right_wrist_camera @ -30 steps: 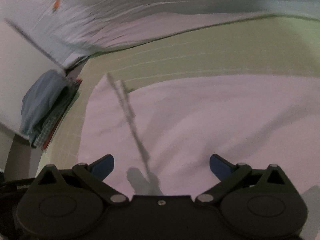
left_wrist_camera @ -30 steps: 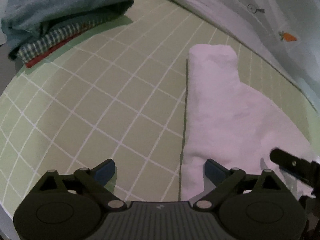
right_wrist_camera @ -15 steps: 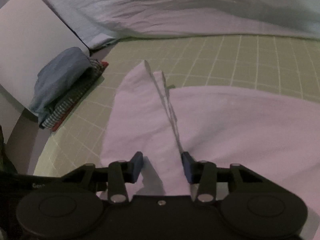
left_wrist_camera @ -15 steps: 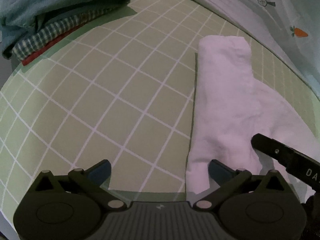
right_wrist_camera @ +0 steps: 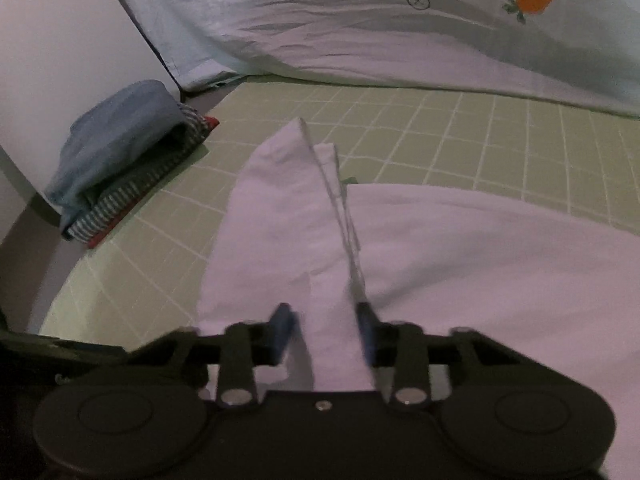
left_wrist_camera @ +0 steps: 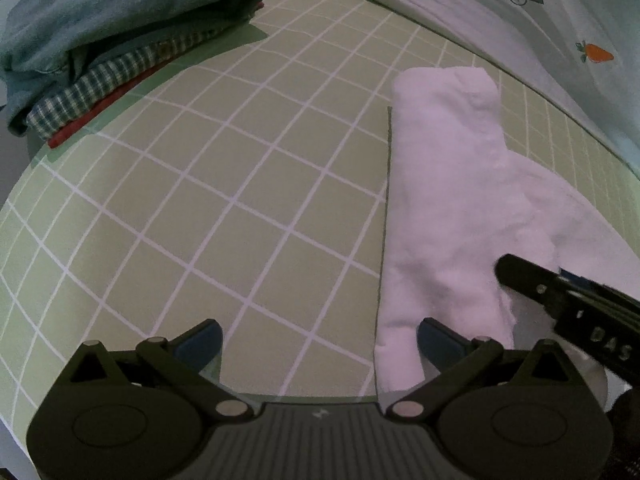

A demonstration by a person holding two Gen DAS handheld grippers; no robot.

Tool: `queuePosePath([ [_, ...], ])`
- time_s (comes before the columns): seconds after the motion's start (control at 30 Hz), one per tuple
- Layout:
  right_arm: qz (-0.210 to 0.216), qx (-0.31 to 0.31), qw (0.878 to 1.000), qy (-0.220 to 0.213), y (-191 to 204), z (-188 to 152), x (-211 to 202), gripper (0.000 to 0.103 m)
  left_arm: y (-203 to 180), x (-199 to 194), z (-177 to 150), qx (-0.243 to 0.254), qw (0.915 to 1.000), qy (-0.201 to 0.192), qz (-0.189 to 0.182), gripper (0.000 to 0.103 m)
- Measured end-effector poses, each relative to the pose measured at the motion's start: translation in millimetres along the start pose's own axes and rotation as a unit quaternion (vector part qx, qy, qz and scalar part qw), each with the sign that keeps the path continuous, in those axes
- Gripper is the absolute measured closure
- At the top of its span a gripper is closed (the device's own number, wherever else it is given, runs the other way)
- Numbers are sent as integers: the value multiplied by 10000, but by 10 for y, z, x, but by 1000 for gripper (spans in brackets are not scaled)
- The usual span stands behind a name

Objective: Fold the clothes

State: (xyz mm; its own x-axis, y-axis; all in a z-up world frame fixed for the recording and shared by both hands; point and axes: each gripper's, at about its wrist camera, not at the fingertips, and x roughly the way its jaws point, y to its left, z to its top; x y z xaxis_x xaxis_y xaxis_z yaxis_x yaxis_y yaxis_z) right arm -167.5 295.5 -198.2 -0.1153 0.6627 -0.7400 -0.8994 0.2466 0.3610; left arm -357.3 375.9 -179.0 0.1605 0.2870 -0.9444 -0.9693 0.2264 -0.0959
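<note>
Green matting with a white grid (left_wrist_camera: 248, 184) covers the work surface, smooth and flat, and behind it lies a pale, rumpled bedsheet printed with orange carrots (right_wrist_camera: 400, 40). At the far left we see a stack of folded clothes (left_wrist_camera: 120, 40): a soft blue garment on top, a checked fabric beneath it, and a thin red layer at the bottom.

Our white cotton garment (left_wrist_camera: 448, 200) lies on the mat, right of centre in the left wrist view. Its folded sleeve forms a long, rounded-end strip whose long axis runs from near to far, with the blunt tip pointing away towards the bedsheet. The cloth looks soft and slightly wrinkled, and its left edge runs straight along the mat. The body of the garment spreads wide to the right.

Our left gripper (left_wrist_camera: 320, 338) is spread wide over the mat, holding nothing; its right finger (left_wrist_camera: 440, 340) sits at the near end of the white strip. Our right gripper (right_wrist_camera: 326, 326) is narrowed around a raised ridge of the white fabric, which stands up between the blue pads (right_wrist_camera: 282, 326) as a thin, upright fold running away from the camera. We cannot tell whether the pads press the cloth firmly.
</note>
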Motion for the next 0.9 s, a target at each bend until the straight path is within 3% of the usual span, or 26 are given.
queuePosePath([
  [0.1, 64, 108, 9996, -262, 7, -11, -167, 93, -75, -84, -25, 125, 9999, -76, -89, 0],
  [0.27, -208, -232, 9968, -730, 195, -70, -644, 94, -275, -289, -94, 485, 9979, -313, -287, 0],
  [0.43, -600, 362, 9913, -1114, 23, -215, -1338, 94, -552, -475, -214, 1019, 9917, -495, -606, 0],
  [0.57, -1252, 1082, 9816, -953, -357, -490, -1501, 93, -830, -481, -369, 1622, 9830, -361, -787, 0],
  [0.63, -1618, 1296, 9770, -507, -598, -659, -1318, 78, -873, -446, -449, 1781, 9812, -240, -704, 0],
  [0.77, -1440, 1883, 9709, -331, -794, -896, -1285, 62, -941, -367, -609, 2070, 9770, 11, -504, 0],
  [0.83, -1327, 2179, 9666, -262, -884, -1011, -1278, 37, -938, -354, -672, 2127, 9761, 97, -444, 0],
  [0.9, -1457, 2144, 9656, -204, -871, -1076, -1272, 29, -886, -356, -706, 2034, 9779, 177, -440, 0],
])
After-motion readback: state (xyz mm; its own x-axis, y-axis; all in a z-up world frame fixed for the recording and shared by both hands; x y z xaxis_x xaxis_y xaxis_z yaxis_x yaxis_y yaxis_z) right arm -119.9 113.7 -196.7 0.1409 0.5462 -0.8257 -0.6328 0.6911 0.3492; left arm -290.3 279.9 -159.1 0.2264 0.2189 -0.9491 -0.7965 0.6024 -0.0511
